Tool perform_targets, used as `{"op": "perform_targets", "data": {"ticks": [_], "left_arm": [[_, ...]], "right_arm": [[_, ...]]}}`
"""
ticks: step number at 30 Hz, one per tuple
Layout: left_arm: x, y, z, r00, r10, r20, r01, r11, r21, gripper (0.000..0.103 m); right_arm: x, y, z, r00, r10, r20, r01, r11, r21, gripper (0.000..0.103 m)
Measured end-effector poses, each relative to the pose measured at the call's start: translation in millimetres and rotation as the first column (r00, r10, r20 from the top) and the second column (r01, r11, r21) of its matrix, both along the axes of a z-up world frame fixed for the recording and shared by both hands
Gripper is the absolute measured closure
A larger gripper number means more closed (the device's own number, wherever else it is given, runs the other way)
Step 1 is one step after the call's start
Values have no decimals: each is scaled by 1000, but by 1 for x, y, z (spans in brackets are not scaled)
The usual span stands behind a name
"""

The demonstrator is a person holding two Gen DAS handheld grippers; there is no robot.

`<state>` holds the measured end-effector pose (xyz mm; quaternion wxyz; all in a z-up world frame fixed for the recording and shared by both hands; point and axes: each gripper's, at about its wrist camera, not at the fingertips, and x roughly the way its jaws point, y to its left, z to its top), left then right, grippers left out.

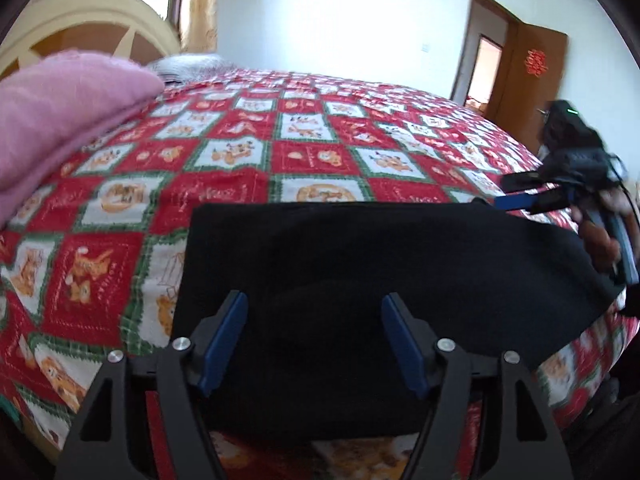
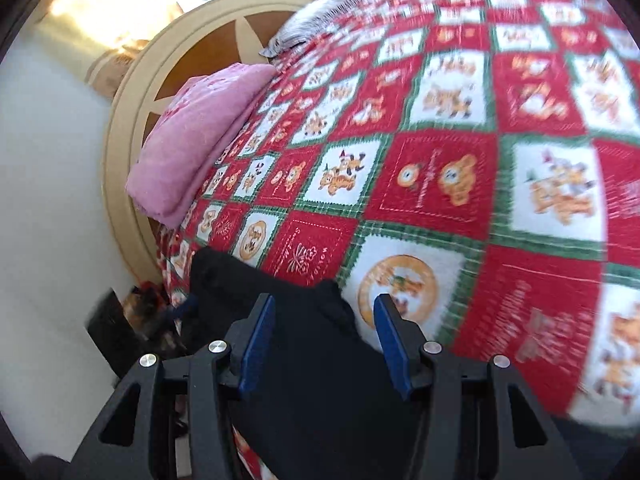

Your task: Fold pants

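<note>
Hovering left gripper (image 1: 314, 344), fingers (image 1: 224, 344) apart, over folded pants (image 1: 380, 264)

A home bedroom: a bed under a red, white and green patchwork quilt (image 1: 304, 148), a folded pink fleece blanket (image 2: 192, 136) by the cream arched headboard (image 2: 132, 92), a brown wooden door (image 1: 536, 60), sunlit curtains (image 1: 200, 4).

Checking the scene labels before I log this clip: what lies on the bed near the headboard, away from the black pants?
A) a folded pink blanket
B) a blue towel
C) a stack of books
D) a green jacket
A: a folded pink blanket rests on the patterned bedspread by the headboard, apart from the black pants.
</note>
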<state>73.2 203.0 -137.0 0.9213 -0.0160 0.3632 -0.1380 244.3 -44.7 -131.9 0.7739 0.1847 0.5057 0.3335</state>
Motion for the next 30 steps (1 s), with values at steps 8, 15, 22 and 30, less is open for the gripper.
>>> {"op": "perform_targets", "data": {"ticks": [8, 15, 22, 30], "left_arm": [[-5, 4, 0, 1000, -23, 11, 23, 1000, -16, 30], [-10, 5, -5, 998, -37, 53, 37, 999, -4, 30], [-10, 4, 5, 999, -15, 30, 15, 1000, -10, 29], [-16, 0, 30, 997, 27, 74, -24, 999, -42, 23]], "right_arm": [[16, 21, -24, 992, 34, -124, -23, 996, 91, 95], [20, 18, -20, 997, -36, -70, 38, 999, 27, 98], [18, 9, -28, 997, -57, -46, 58, 998, 19, 77], [-46, -87, 20, 982, -152, 115, 159, 986, -50, 51]]}}
